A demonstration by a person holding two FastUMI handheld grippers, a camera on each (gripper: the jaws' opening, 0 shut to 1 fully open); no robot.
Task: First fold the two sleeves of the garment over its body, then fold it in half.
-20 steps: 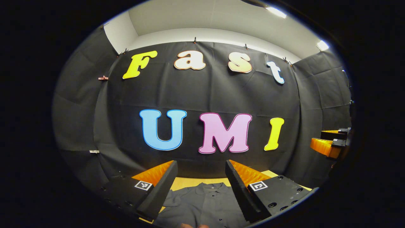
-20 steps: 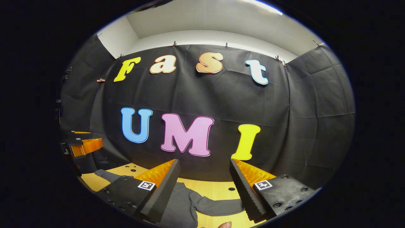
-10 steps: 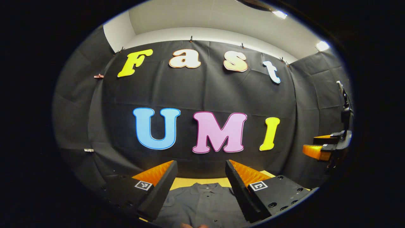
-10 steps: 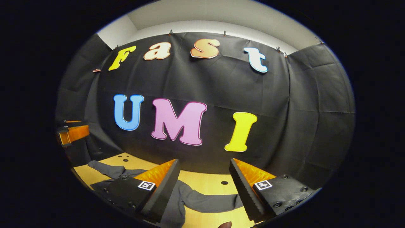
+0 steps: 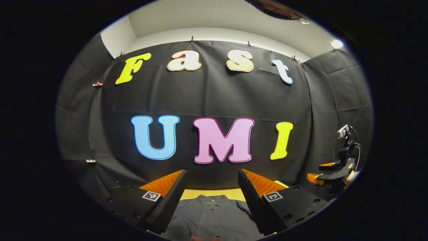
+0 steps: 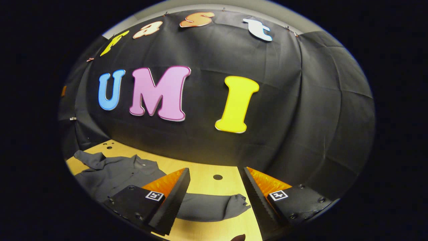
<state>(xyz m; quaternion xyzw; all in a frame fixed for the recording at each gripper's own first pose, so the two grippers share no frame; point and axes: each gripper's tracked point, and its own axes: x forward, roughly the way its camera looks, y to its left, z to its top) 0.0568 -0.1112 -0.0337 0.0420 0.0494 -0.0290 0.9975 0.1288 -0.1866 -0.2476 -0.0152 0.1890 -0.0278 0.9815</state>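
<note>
Right gripper (image 6: 214, 197) released, we note, above the shirt's (image 6: 113, 174) right sleeve (image 6: 210, 207); left gripper (image 5: 210, 197) released over the collar (image 5: 212, 199); table (image 6: 200, 174) beneath.

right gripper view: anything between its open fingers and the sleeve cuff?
Nothing. In the right gripper view the right gripper hangs open over the sleeve of the grey shirt; the cuff lies flat on bare wooden table between the fingers.

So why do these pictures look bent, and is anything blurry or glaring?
Fisheye lenses bulge both views, curving the wall's cloth seams. Left gripper view: a ceiling lamp glares at the upper right, and the shirt is dim but sharp. Right gripper view: the table is evenly lit and the sleeve crisp.
</note>
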